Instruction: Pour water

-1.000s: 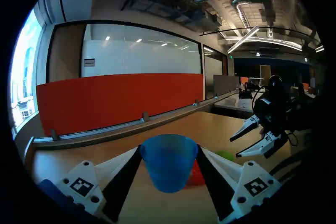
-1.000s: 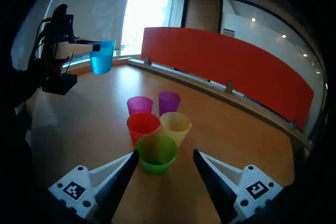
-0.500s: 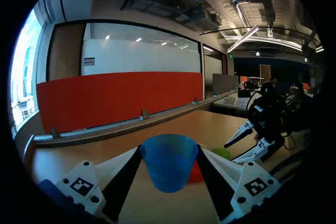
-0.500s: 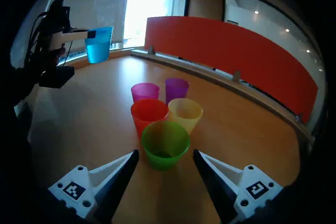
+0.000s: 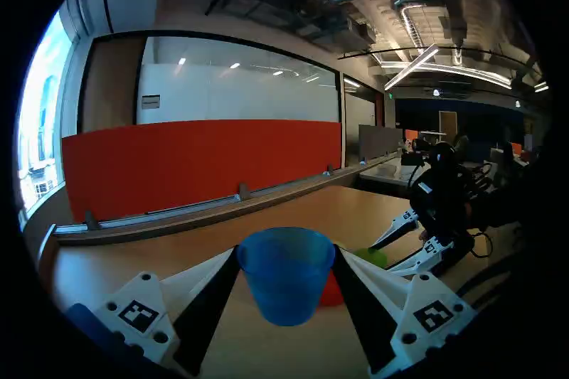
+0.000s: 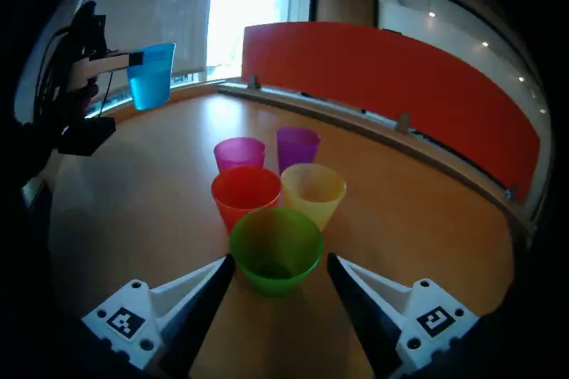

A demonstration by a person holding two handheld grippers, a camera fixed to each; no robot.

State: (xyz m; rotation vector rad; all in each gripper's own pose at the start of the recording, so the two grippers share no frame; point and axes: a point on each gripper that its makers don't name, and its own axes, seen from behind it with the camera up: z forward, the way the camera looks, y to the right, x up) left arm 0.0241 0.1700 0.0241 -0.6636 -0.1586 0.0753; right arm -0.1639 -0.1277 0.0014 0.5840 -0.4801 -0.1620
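Green cup (image 6: pixel 276 251) between parted fingers (image 6: pixel 210 289)

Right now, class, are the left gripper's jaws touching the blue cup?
Touching. In the left gripper view both jaws of the left gripper press against the blue cup; the right gripper view shows it held above the table.

Five coloured plastic cups (image 6: pixel 245 190), packed rim to rim, block the middle of the wooden tabletop (image 6: pixel 142 194), which lies bare on either side. A long orange partition panel (image 6: pixel 398 87) walls the far edge. The left gripper (image 6: pixel 151 60), clamping a translucent blue plastic cup (image 6: pixel 151 87), occupies the air above the left side.
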